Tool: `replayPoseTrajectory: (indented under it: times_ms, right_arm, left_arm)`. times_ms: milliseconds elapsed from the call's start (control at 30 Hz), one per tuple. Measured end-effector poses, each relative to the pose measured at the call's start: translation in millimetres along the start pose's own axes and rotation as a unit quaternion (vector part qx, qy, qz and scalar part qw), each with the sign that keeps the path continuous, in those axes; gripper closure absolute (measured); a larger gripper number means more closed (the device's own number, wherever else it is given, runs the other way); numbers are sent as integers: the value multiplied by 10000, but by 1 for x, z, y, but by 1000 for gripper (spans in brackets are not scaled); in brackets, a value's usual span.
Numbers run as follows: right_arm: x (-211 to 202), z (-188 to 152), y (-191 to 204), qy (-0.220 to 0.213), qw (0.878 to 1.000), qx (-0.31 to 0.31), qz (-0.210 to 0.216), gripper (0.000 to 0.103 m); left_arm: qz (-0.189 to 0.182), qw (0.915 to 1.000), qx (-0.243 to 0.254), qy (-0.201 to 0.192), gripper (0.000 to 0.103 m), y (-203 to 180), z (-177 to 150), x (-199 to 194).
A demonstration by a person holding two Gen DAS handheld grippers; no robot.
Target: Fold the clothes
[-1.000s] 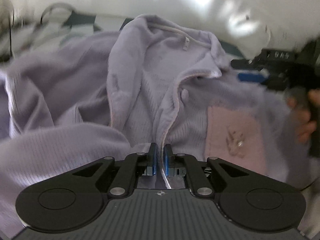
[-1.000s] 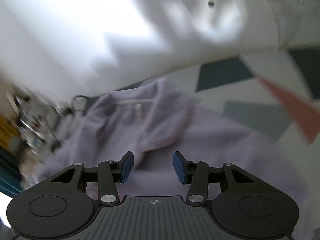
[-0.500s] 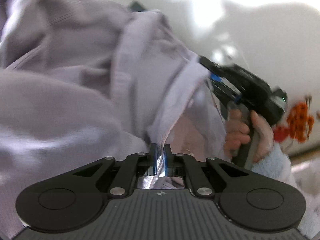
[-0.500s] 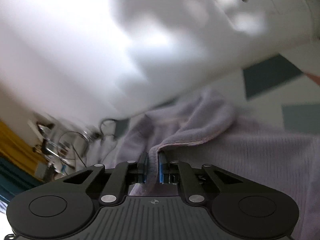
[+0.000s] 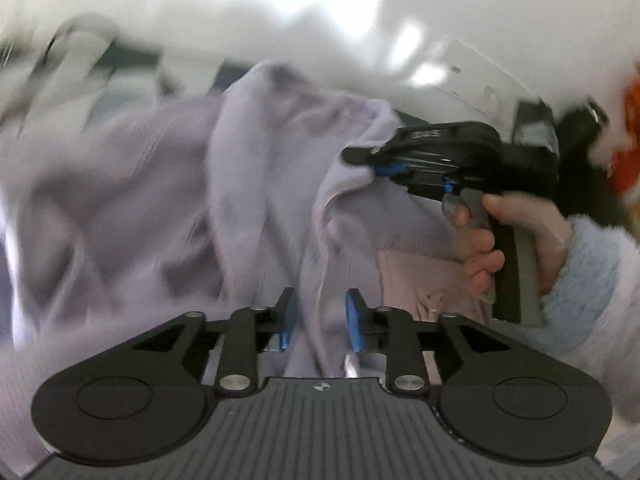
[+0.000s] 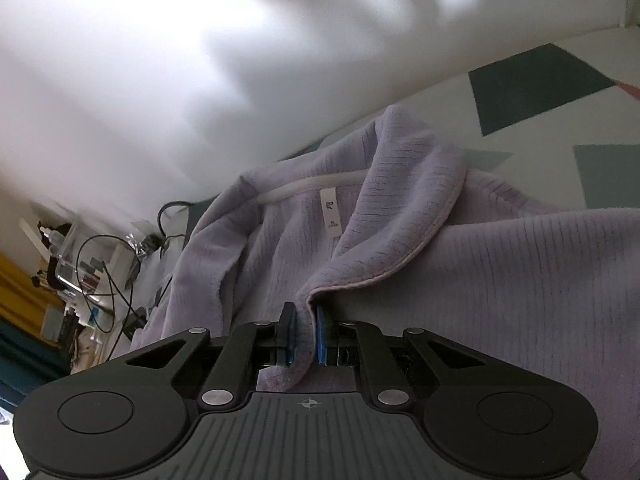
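Right claw is clamped on the folded front edge of the lilac knit cardigan, right where the collar lapel rolls over; fabric is pinched between both blue pads, so that hand looks like the anchor for the placket and neckline while the other side gets repositioned. Left claw has its jaws opening: the pads stand apart with a ridge of the cardigan's front edge running up between them, not squeezed, so my read is it's letting go of that edge to regrip elsewhere. The left view is motion-blurred, so contact on the pads can't be confirmed. In that view the right claw shows from the side, held by a hand in a fuzzy pale blue sleeve, nipping the lapel tip and keeping it lifted. The cardigan lies spread and rumpled, collar away from the cameras, on a white surface with dark teal geometric patches; can't tell if it's a table or a mat. A pink chest pocket patch faces up, so the garment is front-up and still unfolded. The neck label hangs inside the collar; it reads "XL" under a small logo, with smaller print too fine to read. Cables and clutter sit off to the left, well apart.
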State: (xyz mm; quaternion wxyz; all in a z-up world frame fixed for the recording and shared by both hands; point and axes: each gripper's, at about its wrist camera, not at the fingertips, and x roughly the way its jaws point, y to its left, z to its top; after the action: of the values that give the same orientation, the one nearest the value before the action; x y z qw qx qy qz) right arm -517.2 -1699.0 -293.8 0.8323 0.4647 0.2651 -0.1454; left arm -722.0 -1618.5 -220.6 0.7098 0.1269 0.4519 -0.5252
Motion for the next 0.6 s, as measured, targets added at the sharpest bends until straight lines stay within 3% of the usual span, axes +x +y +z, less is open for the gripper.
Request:
replayPoseTrajectory:
  times_ms: [100, 167, 300, 467, 600]
  right_arm:
    - [-8, 1, 2, -37, 9998, -172, -21, 93]
    - [-14, 1, 3, -78, 9996, -278, -77, 94]
    - [-22, -5, 0, -80, 9992, -370, -123, 94]
    - [-21, -17, -8, -73, 9982, -496, -341, 91]
    - [-40, -18, -8, -243, 9970, -544, -493, 74]
  left_arm:
    - [334, 9992, 140, 145, 73, 2, 3, 18]
    - [574, 9978, 206, 250, 93, 4, 5, 30]
    - [383, 9977, -479, 287, 93, 27, 2, 35]
    - [524, 9977, -303, 318, 87, 24, 3, 44]
    - [527, 9977, -115, 398, 85, 23, 5, 47]
